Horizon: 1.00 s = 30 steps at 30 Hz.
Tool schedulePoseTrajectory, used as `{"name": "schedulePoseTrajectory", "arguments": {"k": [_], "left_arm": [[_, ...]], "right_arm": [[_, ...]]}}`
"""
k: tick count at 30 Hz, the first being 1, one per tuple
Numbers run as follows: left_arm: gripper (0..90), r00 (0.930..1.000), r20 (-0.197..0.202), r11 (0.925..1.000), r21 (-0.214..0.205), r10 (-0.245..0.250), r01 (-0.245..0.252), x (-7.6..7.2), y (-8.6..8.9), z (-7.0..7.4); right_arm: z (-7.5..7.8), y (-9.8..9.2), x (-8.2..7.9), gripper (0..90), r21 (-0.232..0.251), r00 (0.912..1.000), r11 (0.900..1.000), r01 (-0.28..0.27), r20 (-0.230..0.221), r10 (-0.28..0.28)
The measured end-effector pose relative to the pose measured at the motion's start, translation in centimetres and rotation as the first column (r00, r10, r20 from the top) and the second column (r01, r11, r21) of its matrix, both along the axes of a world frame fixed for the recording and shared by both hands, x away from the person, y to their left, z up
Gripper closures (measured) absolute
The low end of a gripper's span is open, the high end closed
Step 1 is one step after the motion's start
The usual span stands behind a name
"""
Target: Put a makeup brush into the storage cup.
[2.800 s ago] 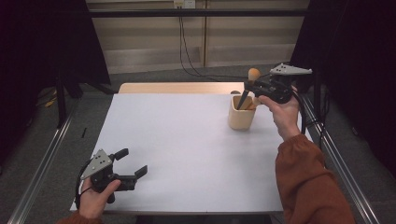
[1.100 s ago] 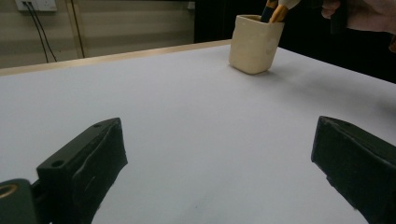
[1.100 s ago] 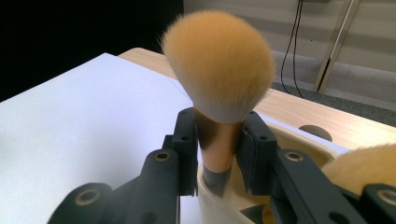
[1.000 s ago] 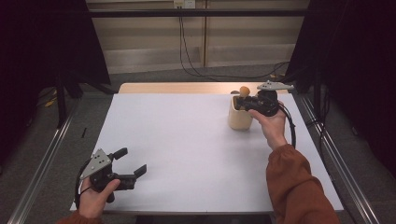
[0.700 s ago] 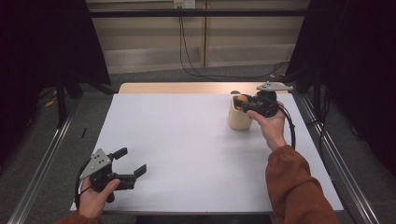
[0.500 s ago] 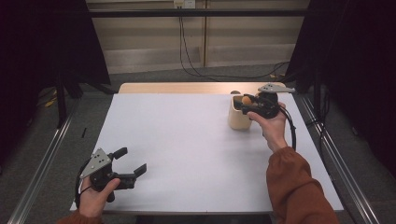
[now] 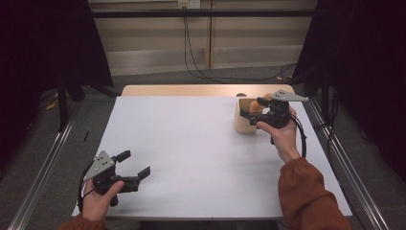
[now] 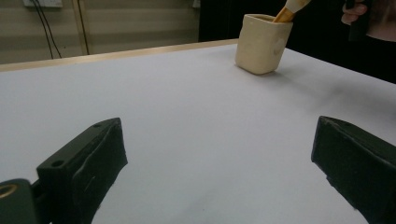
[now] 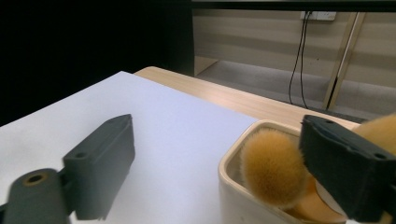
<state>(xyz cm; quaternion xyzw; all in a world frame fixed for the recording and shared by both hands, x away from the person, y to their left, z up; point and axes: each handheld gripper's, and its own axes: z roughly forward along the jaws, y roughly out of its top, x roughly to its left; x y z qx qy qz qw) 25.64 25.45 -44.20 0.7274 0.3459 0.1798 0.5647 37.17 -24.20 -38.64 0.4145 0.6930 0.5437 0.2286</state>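
High view first, nearest the person: the left gripper (image 7: 128, 168) sits low at the near left corner of the white table (image 7: 191, 143), jaws wide apart with nothing between them, just parked.

Farther out on the right, the right gripper (image 7: 253, 111) is up against the rim of the cream cup (image 7: 243, 125), which stands near the far right edge. Its jaws have just been opening, and in the right gripper view they stand well apart, the fluffy orange brush (image 9: 271, 168) head resting in the cup beside one jaw rather than pinched. Looks like the brush has been dropped in and let go.

To finish this well, I'd say back the gripper straight up and away with the jaws kept spread, so a pad doesn't snag the bristles and drag the brush out. That cup looks light and could tip if the rim gets bumped.
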Motion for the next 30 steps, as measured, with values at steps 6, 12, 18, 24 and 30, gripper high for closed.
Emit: {"name": "schedulePoseTrajectory", "arguments": {"k": [6, 12, 18, 24, 30], "left_arm": [[2.9, 1.0000, 0.006, 1.0000, -0.002, -0.003, 0.003, -0.2, 0.0, 0.1], [2.9, 0.9998, 0.014, 0.9999, 0.001, -0.013, 0.013, -0.5, 0.0, 0.2], [2.9, 0.9998, 0.016, 1.0000, -0.002, -0.009, 0.009, -0.3, 0.2, 0.1], [2.9, 0.9999, 0.017, 1.0000, -0.004, -0.001, 0.001, -0.5, 0.3, 0.2], [2.9, 0.9999, 0.017, 1.0000, -0.002, 0.001, -0.001, -0.5, 0.4, 0.1]], "right_arm": [[-0.2, -0.1, -1.2, 0.1, 0.034, 0.9998, 0.9993, 0.013, 0.012, -0.014], [-0.5, -0.3, -2.6, 0.0, 0.025, 0.9991, 0.9990, 0.038, 0.015, -0.039], [-1.4, -0.4, -3.3, 0.0, 0.031, 0.9989, 0.9985, 0.044, 0.017, -0.045], [-2.0, -0.3, -4.1, 0.3, 0.005, 0.9968, 0.9972, 0.075, 0.026, -0.075], [-2.7, -0.8, -5.1, 1.4, 0.018, 0.9964, 0.9964, 0.083, 0.017, -0.083]]}}
